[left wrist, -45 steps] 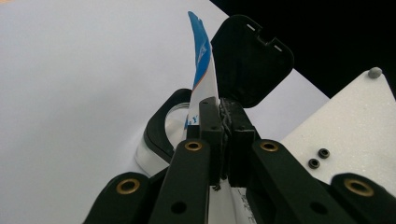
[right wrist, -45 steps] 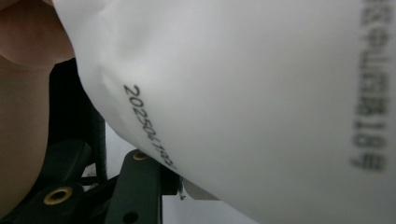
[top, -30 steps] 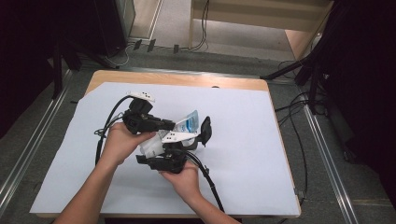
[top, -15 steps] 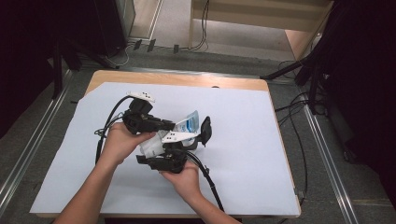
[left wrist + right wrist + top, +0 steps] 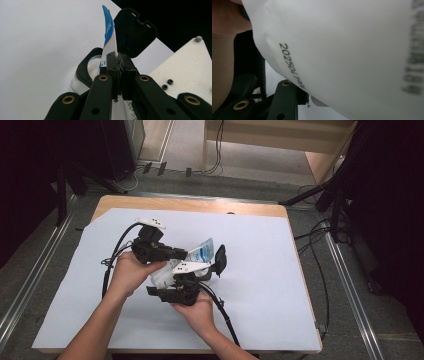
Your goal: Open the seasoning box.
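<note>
One pouch [image 5: 200, 254], two grippers, two hands. Left gripper [image 5: 119, 65]: jaws clamped tight on pouch's blue-white edge. Right gripper [image 5: 212, 267]: jaws part open, have just been widening; pouch between them, right up against camera; pads' contact cannot tell. Pouch held above worktop [image 5: 270, 270] middle, between grippers.
</note>
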A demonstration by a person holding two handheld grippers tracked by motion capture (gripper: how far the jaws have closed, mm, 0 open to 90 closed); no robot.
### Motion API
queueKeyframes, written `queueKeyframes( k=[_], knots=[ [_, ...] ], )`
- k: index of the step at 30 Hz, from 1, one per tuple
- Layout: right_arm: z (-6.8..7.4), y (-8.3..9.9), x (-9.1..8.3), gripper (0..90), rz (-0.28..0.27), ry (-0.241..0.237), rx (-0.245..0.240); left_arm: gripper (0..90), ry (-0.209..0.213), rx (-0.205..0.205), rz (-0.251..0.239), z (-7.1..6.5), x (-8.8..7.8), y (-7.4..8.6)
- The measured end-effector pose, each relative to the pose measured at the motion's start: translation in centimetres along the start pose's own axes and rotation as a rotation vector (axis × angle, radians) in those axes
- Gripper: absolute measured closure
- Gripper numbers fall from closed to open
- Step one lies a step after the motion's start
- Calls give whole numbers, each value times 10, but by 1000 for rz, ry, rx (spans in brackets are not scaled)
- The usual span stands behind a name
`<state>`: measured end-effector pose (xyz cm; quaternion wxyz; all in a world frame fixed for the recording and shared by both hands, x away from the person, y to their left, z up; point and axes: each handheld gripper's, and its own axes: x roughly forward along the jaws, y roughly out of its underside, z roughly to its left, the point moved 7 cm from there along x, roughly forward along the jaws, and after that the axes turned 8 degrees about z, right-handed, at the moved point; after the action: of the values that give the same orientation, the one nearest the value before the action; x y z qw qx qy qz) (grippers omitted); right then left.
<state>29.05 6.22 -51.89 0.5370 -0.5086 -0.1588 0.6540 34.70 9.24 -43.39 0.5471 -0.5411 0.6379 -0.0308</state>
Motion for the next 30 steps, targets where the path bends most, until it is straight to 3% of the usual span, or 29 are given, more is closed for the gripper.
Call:
queueKeyframes(
  k=[5, 14, 30],
  knots=[
    [-1, 0, 0, 610, 2, 7, 1, 887, 2, -1, -7, 0, 0, -1],
    [0, -2, -3, 625, -23, -39, 34, 865, 24, 1, -17, -3, 0, -1],
    [2, -3, -2, 627, -15, -35, 13, 892, -22, 7, -20, -1, -2, -1]
  ],
)
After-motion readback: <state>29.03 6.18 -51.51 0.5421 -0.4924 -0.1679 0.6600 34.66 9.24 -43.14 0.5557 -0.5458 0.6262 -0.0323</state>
